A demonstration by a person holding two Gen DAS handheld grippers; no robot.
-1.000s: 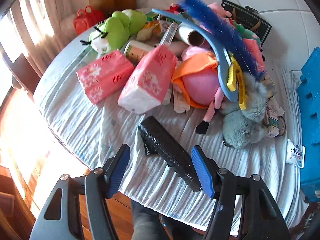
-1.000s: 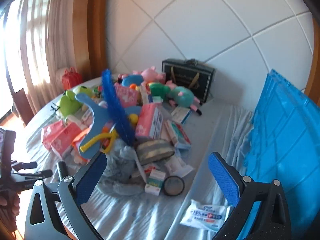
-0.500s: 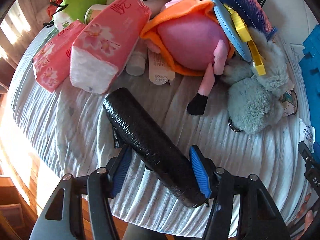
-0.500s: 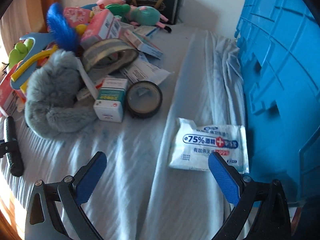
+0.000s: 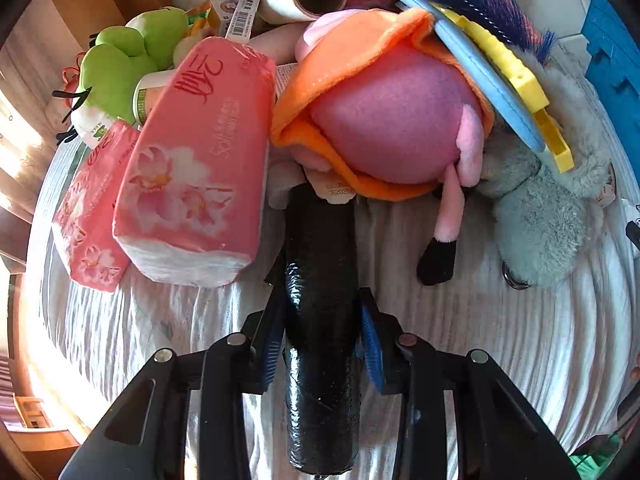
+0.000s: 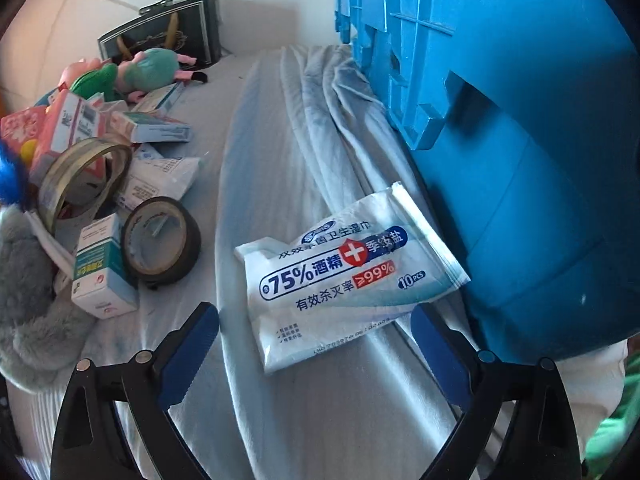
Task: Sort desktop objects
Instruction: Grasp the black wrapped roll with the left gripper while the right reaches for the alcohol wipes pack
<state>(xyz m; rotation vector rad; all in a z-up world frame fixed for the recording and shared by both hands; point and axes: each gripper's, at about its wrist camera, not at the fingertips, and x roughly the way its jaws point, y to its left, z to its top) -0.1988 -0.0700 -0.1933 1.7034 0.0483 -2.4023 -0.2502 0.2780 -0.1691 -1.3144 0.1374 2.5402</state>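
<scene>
The left gripper [image 5: 322, 340] has descended onto the black roll [image 5: 320, 320], which a second ago lay ahead of wide-spread jaws and now runs lengthwise between them; the jaws are closing, and the blue pads [image 5: 370, 344] stand at the roll's flanks, apparently touching, though the contact line is partly hidden by the roll itself. The roll lies on the white cloth [image 5: 500, 340], its far end tucked under the pink and orange plush [image 5: 384, 120] and beside the pink tissue pack [image 5: 192, 176], so a lift is likely to drag against both. The right gripper [image 6: 316, 344] has dropped from a high view of the pile to just above the cloth; its jaws are beginning to close from near full spread, with the wet-wipe packet [image 6: 340, 276] lying ahead of them and its near corner just reaching between the tips, untouched. The packet lies close beside the blue crate [image 6: 520, 160], presumably the sorting destination. In judgement, two pickups are being set up together and neither object has left the table. The crate's interior is out of view, the roll's near end is cut off behind the left gripper body, and the grey furry item [image 5: 540, 220] cannot be identified further.
</scene>
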